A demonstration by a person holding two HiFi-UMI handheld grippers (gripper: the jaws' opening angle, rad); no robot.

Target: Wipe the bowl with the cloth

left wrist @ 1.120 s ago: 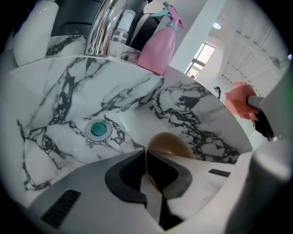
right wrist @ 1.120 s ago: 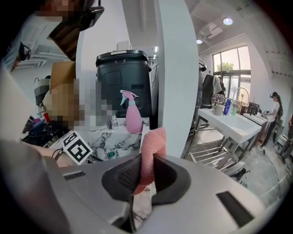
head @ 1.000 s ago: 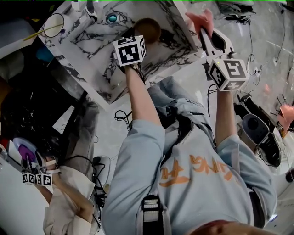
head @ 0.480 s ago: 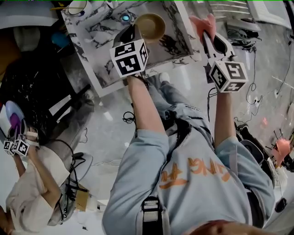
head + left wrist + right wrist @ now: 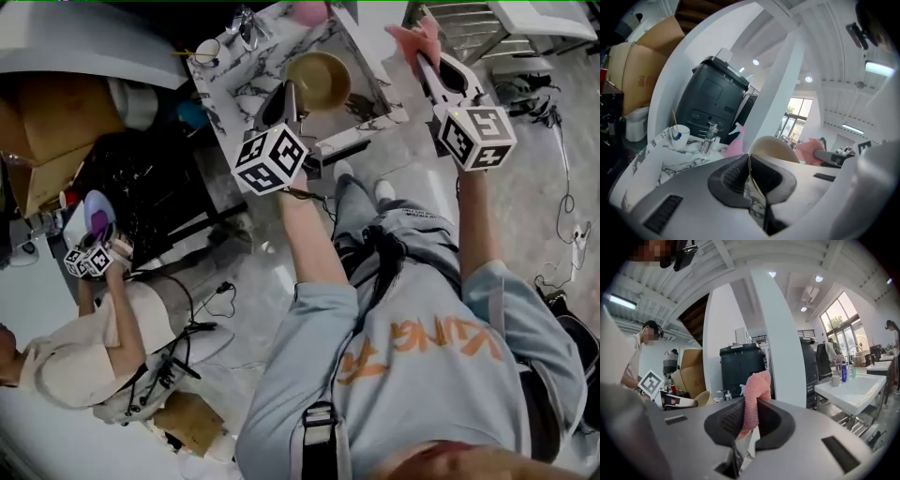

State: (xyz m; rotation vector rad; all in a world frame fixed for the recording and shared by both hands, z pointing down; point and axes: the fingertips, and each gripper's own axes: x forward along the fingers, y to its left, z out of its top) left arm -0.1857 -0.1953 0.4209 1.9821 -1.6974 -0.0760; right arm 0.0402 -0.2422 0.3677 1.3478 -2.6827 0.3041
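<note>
Far to the left, behind the marble table (image 5: 654, 161), stand a cardboard box (image 5: 635, 77) and a black bin (image 5: 715, 101); 1 white cup (image 5: 680, 136) sits on the marble. Next, the left gripper (image 5: 750, 176) has its jaws almost together, pinching the rim of the tan bowl (image 5: 773, 149). The bowl's mouth faces up at the table's near side, possibly lifted clear. Further right, over grey floor (image 5: 246, 258), the right gripper (image 5: 749, 419) clamps the pink cloth (image 5: 755, 392), a folded strip lying along the jaws with its end pointing forward.
</note>
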